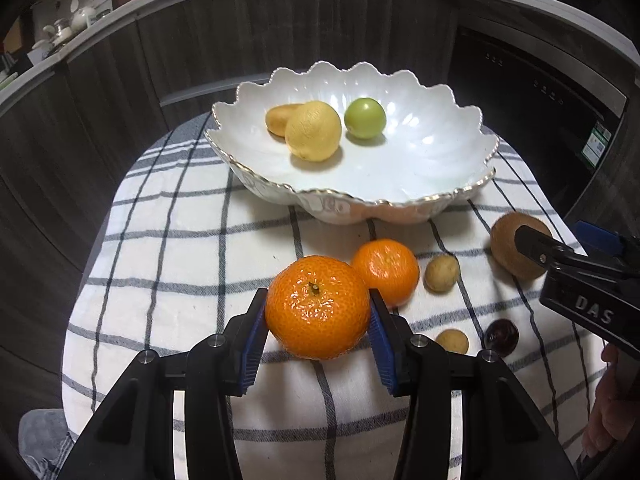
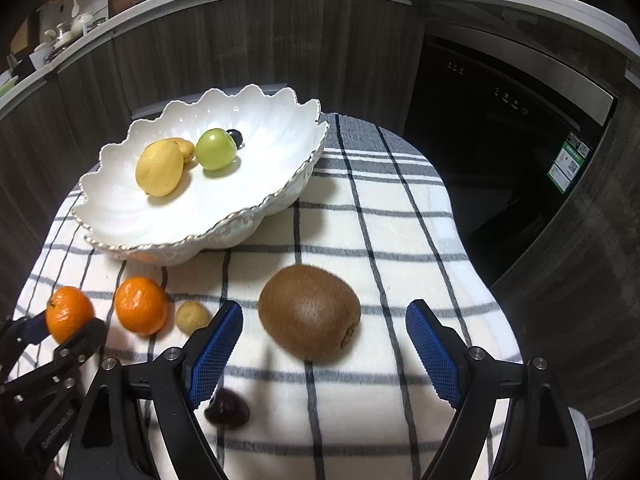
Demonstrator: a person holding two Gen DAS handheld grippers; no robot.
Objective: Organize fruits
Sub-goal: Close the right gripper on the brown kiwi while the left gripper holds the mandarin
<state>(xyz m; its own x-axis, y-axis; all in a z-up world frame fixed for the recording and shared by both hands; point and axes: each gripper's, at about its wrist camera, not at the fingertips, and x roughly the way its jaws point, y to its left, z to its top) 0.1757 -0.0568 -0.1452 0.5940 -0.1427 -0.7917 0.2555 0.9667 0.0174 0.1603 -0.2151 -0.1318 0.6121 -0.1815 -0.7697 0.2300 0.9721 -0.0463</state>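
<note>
Clamping a glossy, dimpled mandarin (image 1: 317, 306), the left gripper (image 1: 318, 312) presses its ribbed blue pads against both sides of the fruit, stem end facing the camera. Whether the fruit rests on the checked cloth (image 1: 180, 240) or is clear of it cannot be told. A second mandarin (image 1: 385, 271) sits just behind it on the right, touching or nearly so. The right gripper (image 2: 324, 344) stands wide open, empty, its mesh-textured blue pads either side of a fuzzy brown oval kiwi (image 2: 309, 312) without touching it. Small tan fruits (image 1: 441, 273) and a dark shiny one (image 1: 501, 337) lie between the two tools. Beyond, a white scalloped bowl (image 1: 440, 184) with a gilded rim holds a pebbly lemon (image 1: 313, 131) and a smooth green round fruit (image 1: 365, 117).
</note>
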